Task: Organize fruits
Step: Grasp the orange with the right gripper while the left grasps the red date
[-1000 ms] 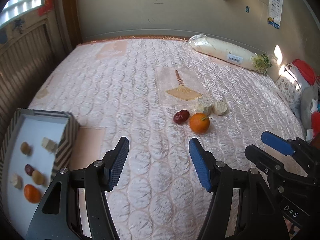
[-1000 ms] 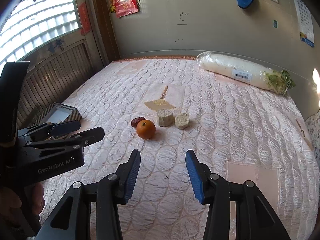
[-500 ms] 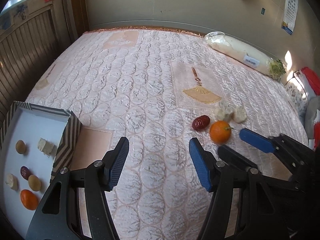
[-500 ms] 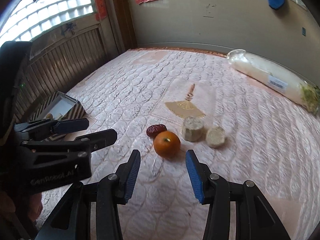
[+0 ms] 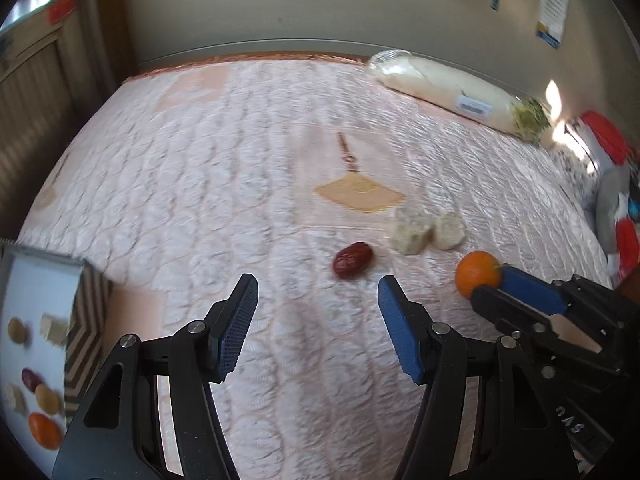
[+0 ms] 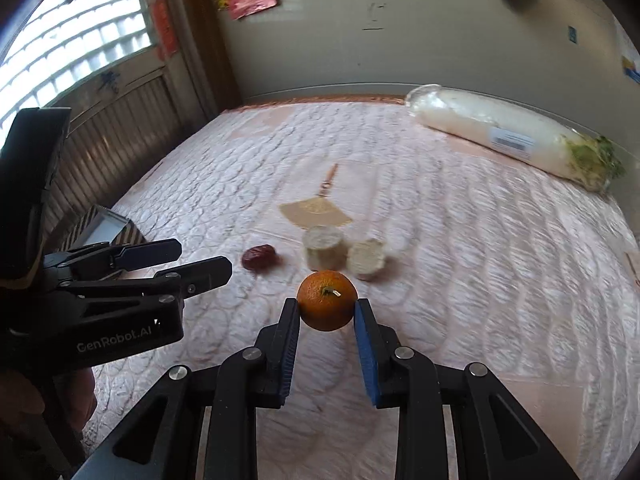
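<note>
My right gripper [image 6: 326, 305] is shut on an orange [image 6: 327, 306] and holds it just above the quilted bed; in the left wrist view the orange [image 5: 477, 273] sits at the tips of that gripper [image 5: 486, 282]. A red date [image 5: 353, 260] lies on the bed just ahead of my open, empty left gripper [image 5: 316, 292], and it also shows in the right wrist view [image 6: 259, 257]. Two pale cake pieces [image 6: 343, 251] lie behind the orange. A striped box [image 5: 86, 332] at the left holds several fruits and snacks.
A long wrapped white radish [image 6: 508, 142] lies at the back right of the bed. A fan pattern [image 5: 358, 193] is printed on the quilt. Wooden panelling and a window [image 6: 72, 52] stand to the left. Red and grey items [image 5: 616, 200] lie past the bed's right edge.
My right gripper moved forward and closed on the orange, lifting it slightly toward the right. My left gripper moved closer to the date and stayed open.
</note>
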Available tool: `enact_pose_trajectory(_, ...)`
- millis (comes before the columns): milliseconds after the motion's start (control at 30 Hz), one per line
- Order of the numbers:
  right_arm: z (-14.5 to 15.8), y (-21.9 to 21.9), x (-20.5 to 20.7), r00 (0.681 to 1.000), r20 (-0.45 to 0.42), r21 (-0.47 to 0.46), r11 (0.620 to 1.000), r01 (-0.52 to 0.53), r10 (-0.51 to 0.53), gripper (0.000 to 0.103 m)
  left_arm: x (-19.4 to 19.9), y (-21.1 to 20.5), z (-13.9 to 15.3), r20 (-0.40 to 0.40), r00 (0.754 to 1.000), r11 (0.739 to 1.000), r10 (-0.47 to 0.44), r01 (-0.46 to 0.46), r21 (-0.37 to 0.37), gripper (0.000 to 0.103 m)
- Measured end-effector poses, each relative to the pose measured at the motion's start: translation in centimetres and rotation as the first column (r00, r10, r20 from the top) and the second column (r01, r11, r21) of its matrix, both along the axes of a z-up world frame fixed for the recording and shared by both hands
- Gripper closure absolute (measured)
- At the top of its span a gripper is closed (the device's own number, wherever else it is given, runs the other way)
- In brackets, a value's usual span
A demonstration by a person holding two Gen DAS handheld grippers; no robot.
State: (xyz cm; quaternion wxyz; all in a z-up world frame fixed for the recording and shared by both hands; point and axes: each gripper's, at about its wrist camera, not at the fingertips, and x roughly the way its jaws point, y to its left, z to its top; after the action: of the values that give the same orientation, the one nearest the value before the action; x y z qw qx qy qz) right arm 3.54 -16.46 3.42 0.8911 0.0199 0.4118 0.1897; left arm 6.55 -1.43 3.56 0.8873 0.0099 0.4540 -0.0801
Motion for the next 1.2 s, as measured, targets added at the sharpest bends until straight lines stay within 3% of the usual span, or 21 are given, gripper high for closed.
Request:
enact_pose_trajectory(233,0.0,-1.2,-0.1,1.0,-0.008,0.022,1.0,0.009,-0.009,0.076,0.9,-2.3,-1.3,-0.023,0.997,0.996,-0.072,0.073,0.046,0.04)
enact_pose_trajectory(1000,-0.5,-1.2,-0.1,0.999,-0.028,0.049,0.999,-0.018,0.019,0.076,2.9,-3.0,-2.7,-0.018,0.996,0.993,-0.091,0.092,0.069,0.041)
enact_pose_trajectory(1133,-0.2,-1.9,-0.3,1.0,-0.019,0.059,0.998,0.001,0.0,0.075,2.8,-2.9,-2.5,-0.004,0.995,0.993,-0.1,0.1,0.069,0.076)
enact_pose_trajectory(1200,-0.2,-2.0,-0.3,1.0,-0.016,0.054,0.998,0.013,-0.012,0.073,2.7,-2.7,-2.5,-0.002,0.995,0.992,-0.1,0.1,0.071,0.077)
